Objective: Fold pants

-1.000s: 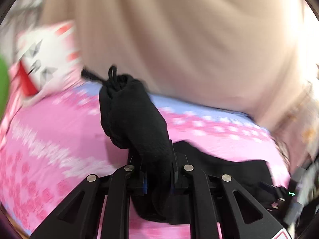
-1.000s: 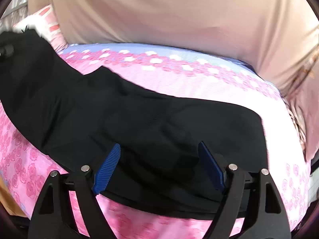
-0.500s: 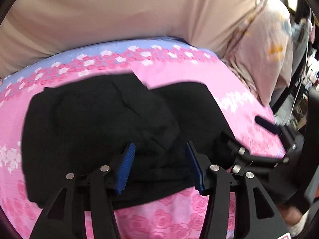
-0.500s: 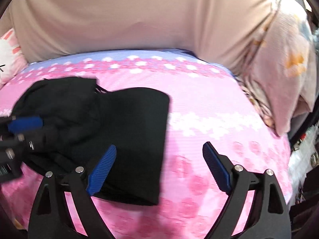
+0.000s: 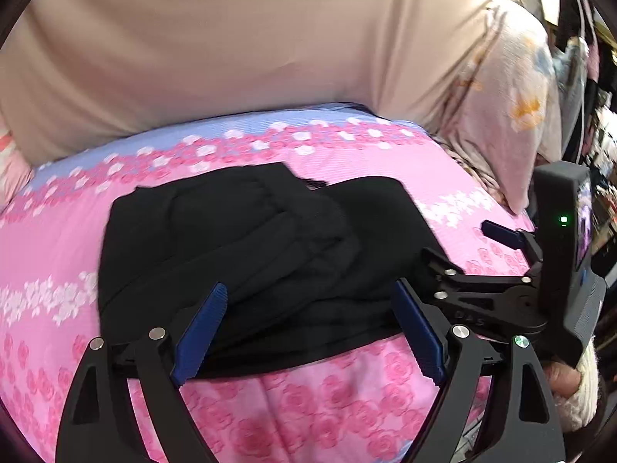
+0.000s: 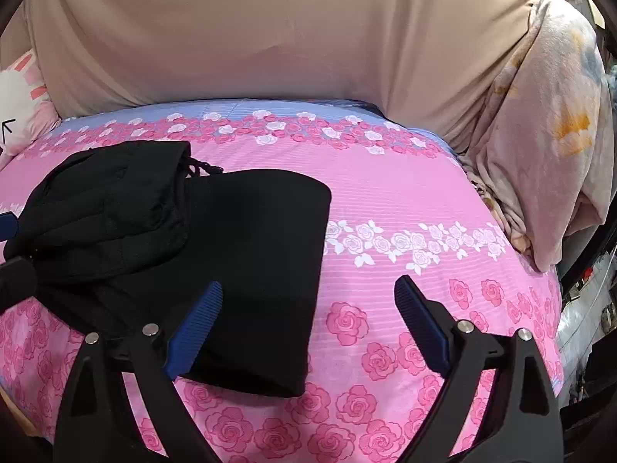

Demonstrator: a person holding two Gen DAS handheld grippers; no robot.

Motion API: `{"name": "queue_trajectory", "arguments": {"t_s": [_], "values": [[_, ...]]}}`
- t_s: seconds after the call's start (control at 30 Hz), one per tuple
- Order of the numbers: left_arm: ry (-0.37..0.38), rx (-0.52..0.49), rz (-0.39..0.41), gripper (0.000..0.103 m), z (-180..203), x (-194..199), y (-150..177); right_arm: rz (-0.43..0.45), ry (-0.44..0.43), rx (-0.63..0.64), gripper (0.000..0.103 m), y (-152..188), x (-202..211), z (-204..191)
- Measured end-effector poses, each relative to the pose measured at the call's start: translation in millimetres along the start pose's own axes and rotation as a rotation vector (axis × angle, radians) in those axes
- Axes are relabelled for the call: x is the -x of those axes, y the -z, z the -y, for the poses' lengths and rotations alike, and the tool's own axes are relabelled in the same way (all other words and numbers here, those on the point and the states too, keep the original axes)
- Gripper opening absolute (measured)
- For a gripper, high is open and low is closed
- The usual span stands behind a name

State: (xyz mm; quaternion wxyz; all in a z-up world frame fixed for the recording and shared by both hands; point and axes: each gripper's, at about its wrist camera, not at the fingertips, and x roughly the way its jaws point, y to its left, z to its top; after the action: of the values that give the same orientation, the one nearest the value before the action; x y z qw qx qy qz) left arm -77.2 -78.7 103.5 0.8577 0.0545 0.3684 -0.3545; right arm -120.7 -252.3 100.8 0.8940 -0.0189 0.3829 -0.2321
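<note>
Black pants lay folded on a pink rose-print bedsheet. The right gripper hovered over their right edge, its jaws opening, holding nothing. A beige cover rose behind.

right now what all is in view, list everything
pants: one, black, folded over with a bunched part on top, lying on the bedsheet
drawstring: one, black, at the bunched part's far edge
bedsheet: one, pink with roses, blue far band
backrest: one, beige, behind the bed
blanket: one, pale floral, right of the bed
cushion: one, white and pink, far left
left gripper: black, blue pads, jaws opening over the pants, pads off the cloth
right gripper: black, blue pads, jaws opening, nothing gripped
hand: one, beneath the right gripper
</note>
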Motion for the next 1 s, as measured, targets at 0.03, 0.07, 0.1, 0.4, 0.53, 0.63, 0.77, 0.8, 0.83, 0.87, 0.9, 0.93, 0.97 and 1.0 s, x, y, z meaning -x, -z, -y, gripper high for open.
{"name": "queue_trajectory", "arguments": {"t_s": [0.03, 0.07, 0.1, 0.4, 0.53, 0.63, 0.77, 0.8, 0.83, 0.87, 0.9, 0.93, 0.97, 1.0], "values": [[-0.010, 0.015, -0.002, 0.084, -7, 1, 2, 0.001, 0.002, 0.006, 0.089, 0, 1, -2], [-0.022, 0.031, -0.007, 0.084, -15, 1, 4, 0.006, 0.004, 0.008, 0.089, 0, 2, -1], [-0.032, 0.041, -0.011, 0.084, -21, 2, 6, 0.016, 0.007, -0.006, 0.089, -1, 5, 2], [-0.200, 0.126, -0.033, 0.085, -86, 5, 29, -0.012, -0.371, -0.162, 0.093, -31, 5, 16], [-0.206, 0.156, -0.036, 0.085, -102, 8, 37, -0.103, -0.421, -0.162, 0.093, -46, -37, -11], [-0.192, 0.167, -0.033, 0.085, -110, 12, 40, -0.178, -0.571, -0.263, 0.093, -55, -77, -26], [-0.161, 0.175, -0.030, 0.085, -113, 15, 38, -0.232, -0.732, -0.319, 0.024, -57, -97, -51], [-0.150, 0.175, -0.029, 0.085, -115, 17, 37, -0.193, -0.719, -0.297, 0.016, -61, -84, -50], [-0.135, 0.173, -0.024, 0.085, -116, 21, 36, -0.137, -0.707, -0.284, 0.015, -66, -66, -45], [-0.125, 0.171, -0.018, 0.085, -116, 23, 34, -0.075, -0.718, -0.290, 0.015, -71, -43, -34], [-0.111, 0.169, -0.006, 0.085, -118, 28, 34, -0.016, -0.717, -0.294, 0.015, -73, -20, -22], [-0.103, 0.170, 0.002, 0.087, -120, 30, 33, 0.022, -0.686, -0.279, 0.014, -74, -6, -14], [-0.101, 0.172, 0.006, 0.087, -121, 30, 33, 0.069, -0.615, -0.251, 0.015, -71, 11, -6], [-0.096, 0.178, 0.007, 0.087, -122, 29, 34, 0.075, -0.573, -0.244, 0.015, -68, 14, -1]]}}
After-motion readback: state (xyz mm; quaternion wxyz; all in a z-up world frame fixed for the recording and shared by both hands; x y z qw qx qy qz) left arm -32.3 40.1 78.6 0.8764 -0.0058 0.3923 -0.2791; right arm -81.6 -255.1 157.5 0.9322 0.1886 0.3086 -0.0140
